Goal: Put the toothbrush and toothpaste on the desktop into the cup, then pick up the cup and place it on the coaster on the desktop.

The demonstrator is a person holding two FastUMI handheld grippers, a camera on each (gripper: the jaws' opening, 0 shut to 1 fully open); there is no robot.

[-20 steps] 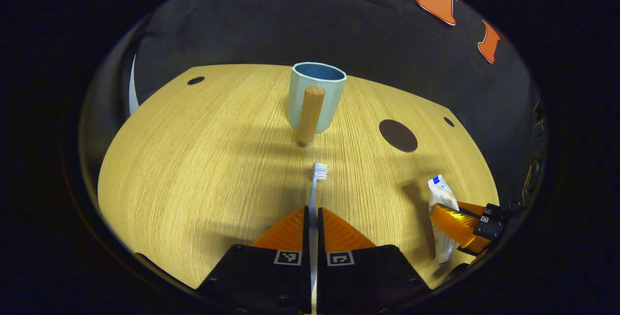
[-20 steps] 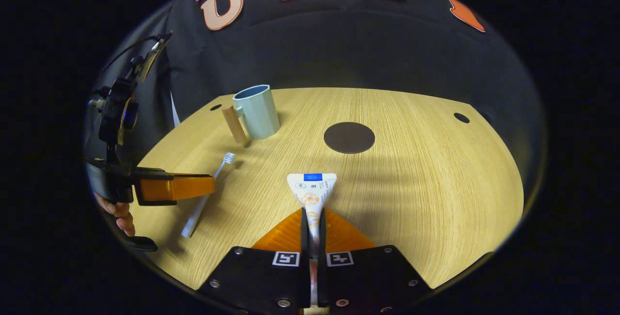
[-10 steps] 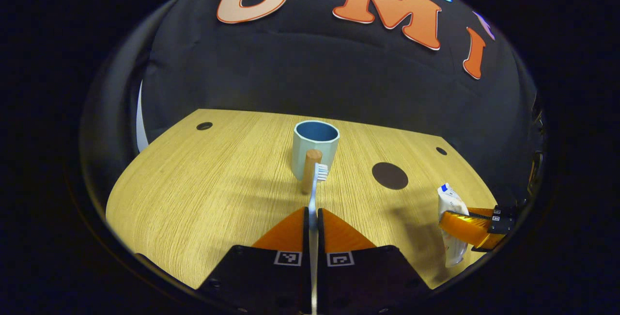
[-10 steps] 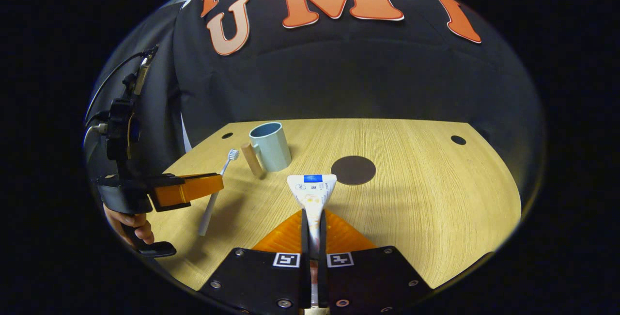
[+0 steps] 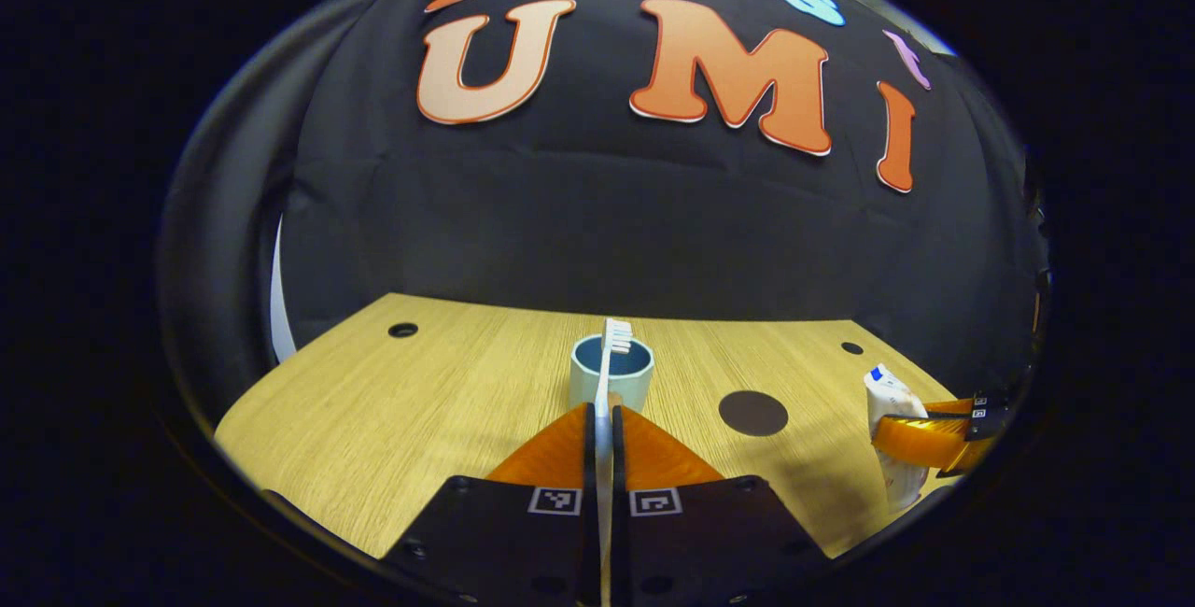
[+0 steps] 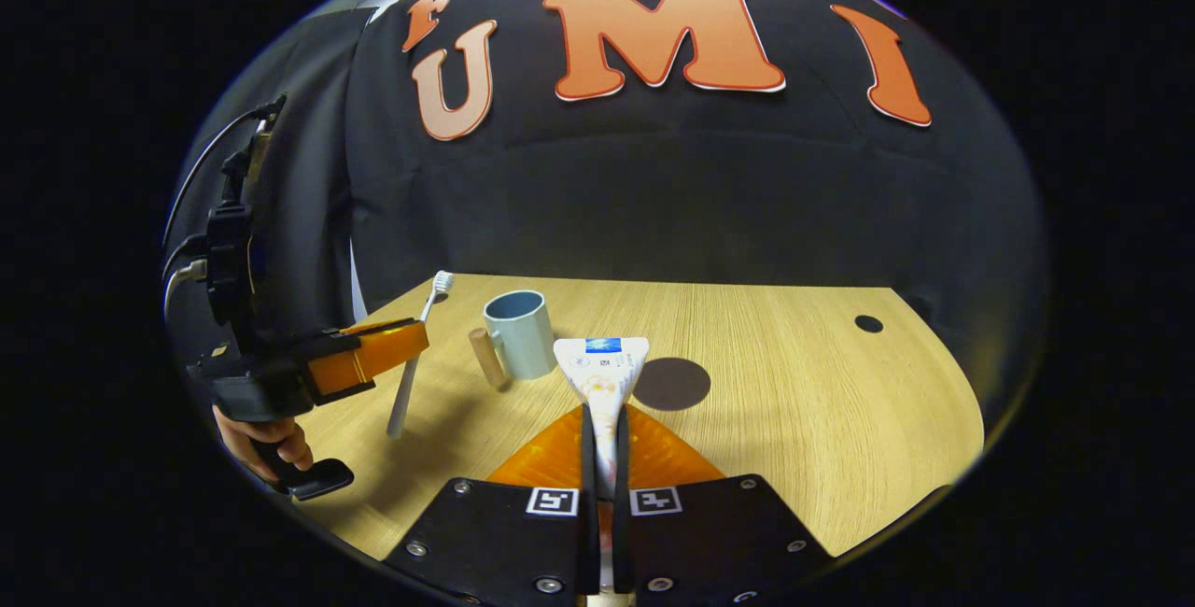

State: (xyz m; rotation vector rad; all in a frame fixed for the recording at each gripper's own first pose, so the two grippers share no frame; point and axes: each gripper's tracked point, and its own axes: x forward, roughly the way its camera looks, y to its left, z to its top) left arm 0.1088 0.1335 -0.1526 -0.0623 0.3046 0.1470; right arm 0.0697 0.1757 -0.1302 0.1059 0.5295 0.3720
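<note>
Both loads have risen off the desktop (image 6: 794, 383) since a second ago, my left gripper (image 5: 602, 420) clamped on the toothbrush (image 5: 611, 350), my right gripper (image 6: 602, 430) on the toothpaste (image 6: 602, 369), neither yet in the cup (image 6: 518, 331), the coaster (image 6: 672, 383) still bare.

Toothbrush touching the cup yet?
Apart. The right gripper view shows the toothbrush in the left hand-held gripper, with bare table between it and the cup.
</note>
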